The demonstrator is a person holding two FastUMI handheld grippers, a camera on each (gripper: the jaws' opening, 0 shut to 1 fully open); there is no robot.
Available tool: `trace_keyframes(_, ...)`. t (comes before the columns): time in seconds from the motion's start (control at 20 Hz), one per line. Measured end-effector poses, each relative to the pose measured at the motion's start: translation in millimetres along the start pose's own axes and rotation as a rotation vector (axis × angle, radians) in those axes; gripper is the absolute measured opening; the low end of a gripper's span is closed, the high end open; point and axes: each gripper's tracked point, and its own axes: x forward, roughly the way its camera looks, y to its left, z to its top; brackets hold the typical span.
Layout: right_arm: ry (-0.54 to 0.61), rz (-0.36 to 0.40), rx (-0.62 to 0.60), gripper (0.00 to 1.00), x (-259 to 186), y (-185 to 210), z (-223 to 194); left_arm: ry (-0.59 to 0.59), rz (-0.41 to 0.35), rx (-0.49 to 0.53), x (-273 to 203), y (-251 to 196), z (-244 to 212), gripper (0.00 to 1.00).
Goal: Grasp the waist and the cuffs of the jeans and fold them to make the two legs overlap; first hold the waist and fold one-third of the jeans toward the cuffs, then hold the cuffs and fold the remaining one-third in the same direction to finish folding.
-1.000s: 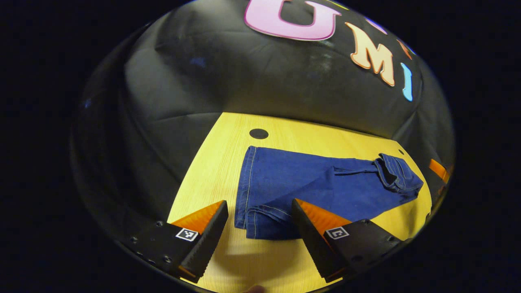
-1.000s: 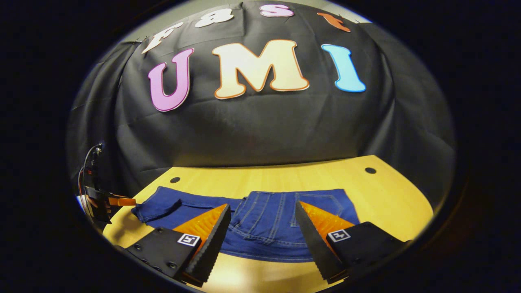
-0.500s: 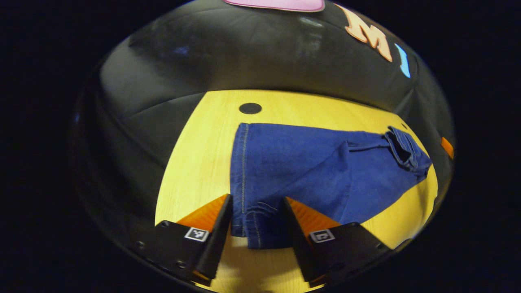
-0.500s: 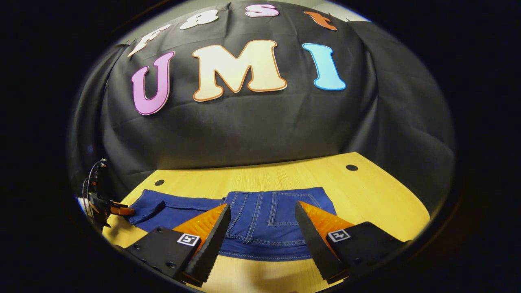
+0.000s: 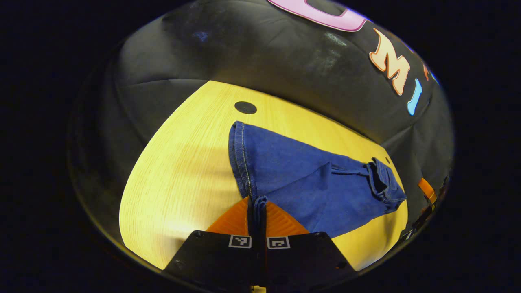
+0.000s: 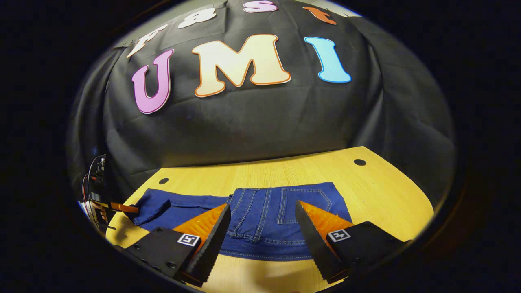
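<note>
I see a yellow wood-grain table (image 6: 382,191) across the lower half of the right gripper view, with small dark round holes (image 6: 360,162) near its back corners. Behind it hangs black creased cloth (image 6: 252,130) as the wall. In the left gripper view, warm light pools lower left on the tabletop (image 5: 171,171).

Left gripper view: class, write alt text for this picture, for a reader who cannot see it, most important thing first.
The left gripper is shut on the near cuff corner of the blue jeans, which lie across a yellow wooden table. The jeans run away to the right, ending in a bunched fold. A dark round hole sits in the table beyond the cuff.
</note>
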Motion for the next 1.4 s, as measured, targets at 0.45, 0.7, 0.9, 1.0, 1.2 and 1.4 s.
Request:
trace_keyframes(0.45, -0.058, 0.054, 0.024, 0.98, -19.9, -34.3, 40.9, -0.127, -0.179, 0.094, -46.4, -158.3, 58.9, 0.0)
trace_keyframes(0.7, -0.076, 0.078, 0.013, 0.98, -38.6, -69.1, 59.6, -0.173, -0.224, 0.123, -51.7, -238.5, 75.2, 0.0)
trace_keyframes(0.9, -0.087, 0.086, 0.041, 0.98, -50.5, -103.5, 70.8, -0.198, -0.256, 0.141, -45.4, -300.0, 78.2, 0.0)
trace_keyframes(1.0, -0.089, 0.081, 0.053, 0.98, -56.3, -122.5, 74.3, -0.2, -0.267, 0.157, -36.1, -325.2, 76.8, 0.0)
trace_keyframes(1.2, -0.103, 0.06, 0.058, 0.98, -70.5, -161.3, 83.9, -0.203, -0.304, 0.21, -22.6, -378.3, 67.7, 0.0)
trace_keyframes(1.4, -0.114, 0.026, 0.055, 0.98, -82.3, -202.9, 90.8, -0.189, -0.35, 0.236, -2.0, -432.3, 58.0, 0.0)
